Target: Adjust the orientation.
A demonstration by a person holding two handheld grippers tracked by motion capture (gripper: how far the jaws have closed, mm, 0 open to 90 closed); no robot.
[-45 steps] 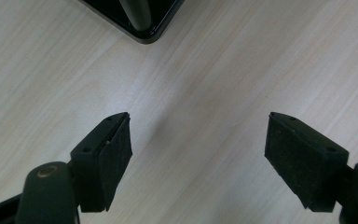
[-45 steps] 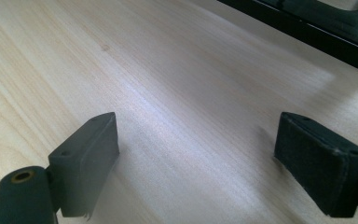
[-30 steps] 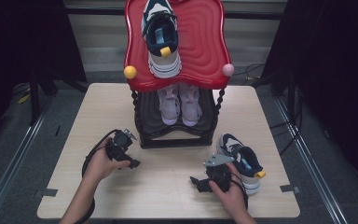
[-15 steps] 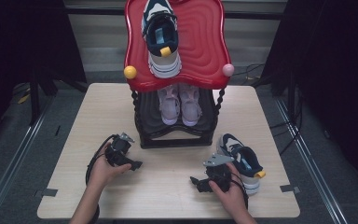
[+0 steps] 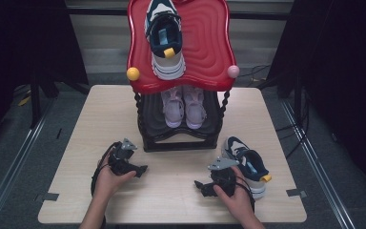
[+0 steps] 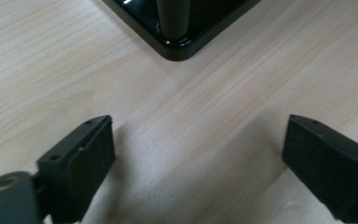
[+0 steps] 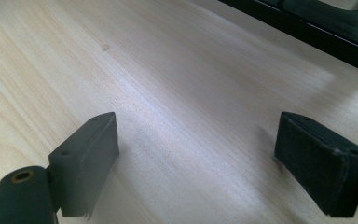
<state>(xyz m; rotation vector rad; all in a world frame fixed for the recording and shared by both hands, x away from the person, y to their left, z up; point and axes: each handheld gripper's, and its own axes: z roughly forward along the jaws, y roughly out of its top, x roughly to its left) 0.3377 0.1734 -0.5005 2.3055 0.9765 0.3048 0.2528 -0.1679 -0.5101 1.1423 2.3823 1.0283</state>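
Observation:
A navy and white sneaker (image 5: pixel 248 164) lies on the wooden table (image 5: pixel 100 119) at the front right. Its mate (image 5: pixel 164 36) rests on the red top shelf (image 5: pixel 209 43) of a shoe rack. A pale pink pair (image 5: pixel 185 105) stands on the black lower shelf. My left gripper (image 5: pixel 140 168) (image 6: pixel 198 140) hovers low over bare wood near the rack's front left corner (image 6: pixel 182 44). Its jaws have just been opening, with nothing between them. My right gripper (image 5: pixel 199 186) (image 7: pixel 196 135) stands open over bare wood just left of the table sneaker.
The rack's black base (image 7: pixel 326 32) stands at the middle of the table, behind both grippers. Bare wood lies between the two hands and along the front edge. Dark floor and cables surround the table.
My left gripper has sunk a little toward the table and drawn slightly nearer the front edge. The right gripper has kept still.

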